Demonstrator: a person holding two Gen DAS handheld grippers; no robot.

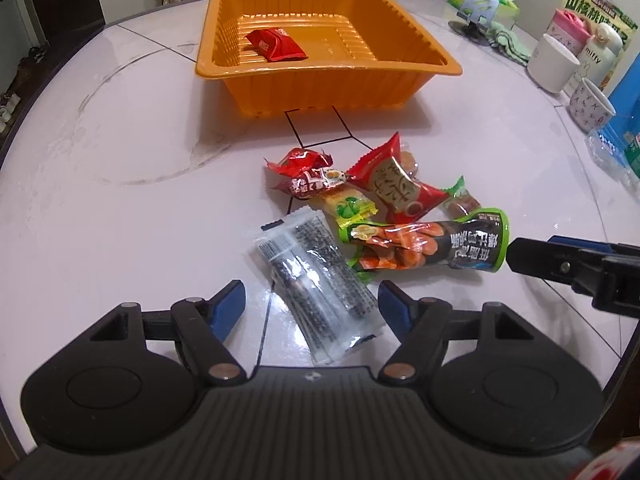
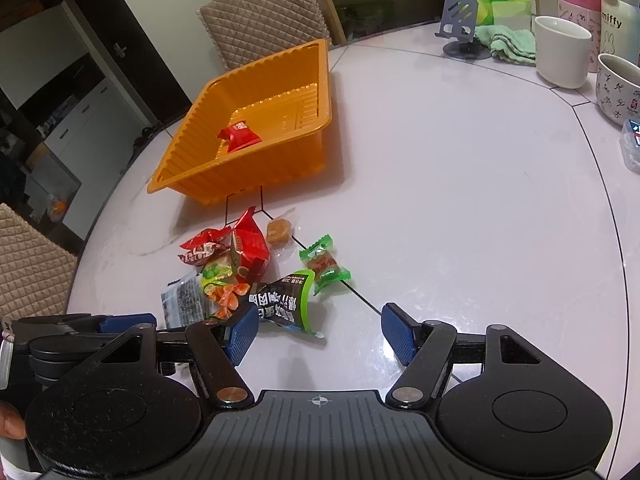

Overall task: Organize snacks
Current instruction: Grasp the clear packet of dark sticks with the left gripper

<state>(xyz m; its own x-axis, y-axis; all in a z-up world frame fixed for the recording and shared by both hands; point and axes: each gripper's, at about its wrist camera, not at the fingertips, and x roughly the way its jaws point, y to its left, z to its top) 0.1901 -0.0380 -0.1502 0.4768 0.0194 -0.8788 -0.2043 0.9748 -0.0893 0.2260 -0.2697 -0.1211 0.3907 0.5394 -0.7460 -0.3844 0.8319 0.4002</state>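
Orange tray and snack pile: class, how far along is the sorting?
Done: one red packet lies in the orange tray. In hand: nothing yet; the left gripper stands open around the clear seaweed packet, and the right gripper is open and empty. Left: the pile on the table, including the sausage pack and green candy.

light: bright indoor, overhead | glare: glossy table [image 1: 120, 200] | edges: fisheye-curved, dark corners | focus: sharp

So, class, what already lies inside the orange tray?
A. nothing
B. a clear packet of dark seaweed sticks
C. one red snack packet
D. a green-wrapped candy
C: one red snack packet lies alone on the floor of the orange tray; all other snacks still lie on the table.
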